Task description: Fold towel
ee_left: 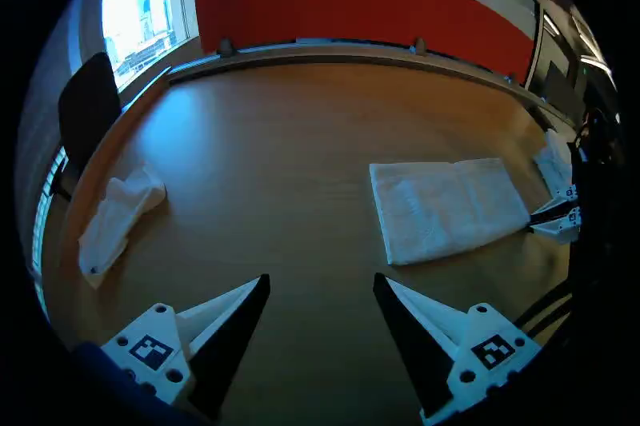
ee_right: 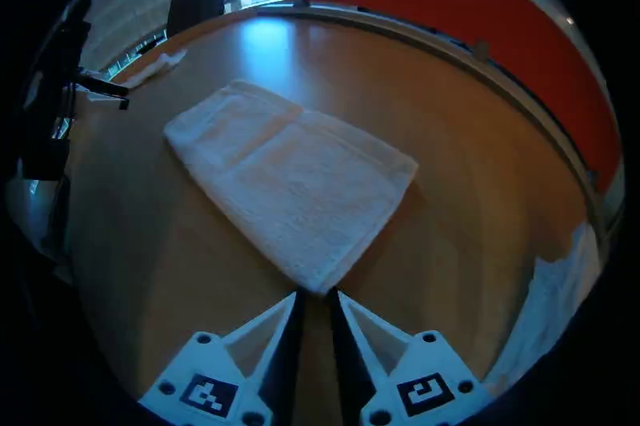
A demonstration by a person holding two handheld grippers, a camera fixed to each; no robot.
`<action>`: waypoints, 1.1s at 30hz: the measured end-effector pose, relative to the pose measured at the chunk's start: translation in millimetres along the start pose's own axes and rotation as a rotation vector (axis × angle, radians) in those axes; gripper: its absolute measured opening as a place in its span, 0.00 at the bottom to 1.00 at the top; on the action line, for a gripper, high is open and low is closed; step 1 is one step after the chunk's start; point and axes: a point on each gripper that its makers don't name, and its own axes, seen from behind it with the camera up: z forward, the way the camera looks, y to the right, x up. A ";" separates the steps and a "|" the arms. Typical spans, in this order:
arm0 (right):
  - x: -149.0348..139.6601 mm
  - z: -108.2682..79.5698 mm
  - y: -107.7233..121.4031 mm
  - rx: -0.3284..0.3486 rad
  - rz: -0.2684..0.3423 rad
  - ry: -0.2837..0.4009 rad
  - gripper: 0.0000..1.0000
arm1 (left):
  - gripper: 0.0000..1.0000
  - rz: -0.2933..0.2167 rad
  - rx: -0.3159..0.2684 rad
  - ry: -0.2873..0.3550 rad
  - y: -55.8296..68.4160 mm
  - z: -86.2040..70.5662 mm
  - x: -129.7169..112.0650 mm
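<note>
White folded towel [ee_right: 288,178] lies mid-frame on wooden table [ee_right: 480,186], its near corner at right gripper [ee_right: 317,294] tips, jaws narrow, grip unclear; left gripper [ee_left: 322,278] wide, empty.

Left gripper view low over table [ee_left: 304,186], facing red partition [ee_left: 360,2], right gripper view close above towel [ee_right: 296,178], both sharing all three

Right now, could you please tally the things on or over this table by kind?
Folded towel: 1
Loose cloths: 2
Grippers, the left gripper and the right gripper: 2
Total: 5
</note>
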 end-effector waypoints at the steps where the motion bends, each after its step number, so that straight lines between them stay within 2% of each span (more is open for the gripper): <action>1: 0.0 0.1 0.2 -0.001 0.000 -0.001 0.21 | 0.96 0.001 0.000 0.000 0.1 0.0 -0.1; 7: 0.4 0.5 0.4 -0.003 -0.004 0.001 0.20 | 0.96 0.004 -0.001 -0.003 1.2 0.1 -1.3; 11: 0.5 0.7 -0.5 -0.002 -0.007 0.003 0.13 | 0.96 0.005 0.000 -0.004 1.0 0.1 -1.9; 21: 6.9 -1.3 -0.7 -0.017 -0.005 0.020 0.12 | 0.96 0.008 -0.001 -0.002 0.0 -0.6 -1.2; 26: 21.3 -8.8 1.5 -0.034 -0.013 0.050 0.11 | 0.96 0.004 0.000 0.001 -0.7 -1.7 -0.5; 33: 59.2 -23.0 2.1 -0.049 -0.050 0.114 0.11 | 0.96 0.000 0.001 0.004 -2.5 -4.4 -0.5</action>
